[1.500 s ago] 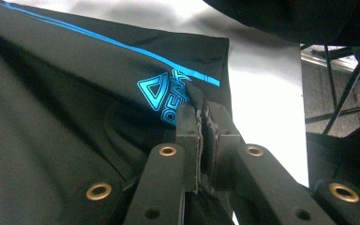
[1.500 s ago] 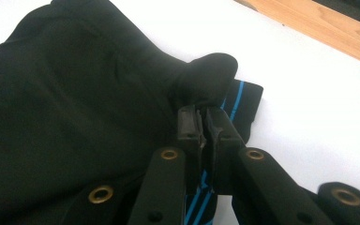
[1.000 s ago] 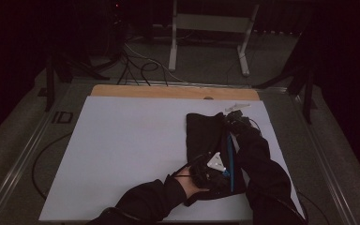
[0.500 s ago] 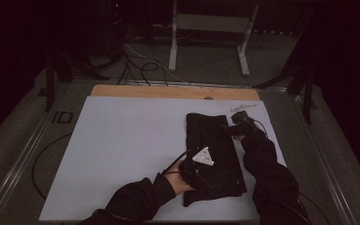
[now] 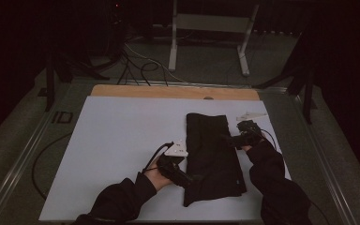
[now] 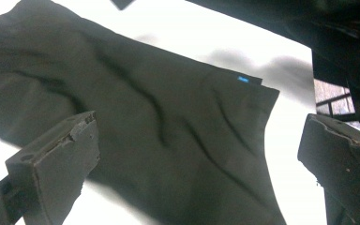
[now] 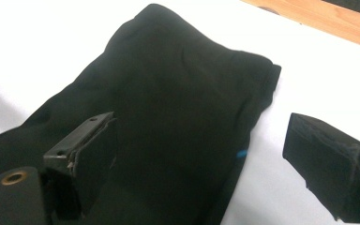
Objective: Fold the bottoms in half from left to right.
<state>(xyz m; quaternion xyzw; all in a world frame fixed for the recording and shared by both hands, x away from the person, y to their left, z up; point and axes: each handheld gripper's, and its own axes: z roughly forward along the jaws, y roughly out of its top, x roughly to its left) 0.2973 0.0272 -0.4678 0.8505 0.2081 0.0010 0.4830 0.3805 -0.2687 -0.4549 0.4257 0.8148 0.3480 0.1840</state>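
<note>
1. High view: the folded black cloth (image 5: 213, 157) lies on the white table (image 5: 122, 140), right of centre.
2. My left gripper (image 5: 180, 174) at its left edge has just opened wide, holding nothing.
3. My right gripper (image 5: 234, 139) at its right edge likewise gapes empty.

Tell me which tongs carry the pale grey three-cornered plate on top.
The left tongs, at the left edge of the folded black cloth, carry that pale plate. The right tongs, at its right edge, look plain black.

A folded cloth (image 5: 213, 157) lies on the table's (image 5: 117, 136) right half, between both tools.
</note>
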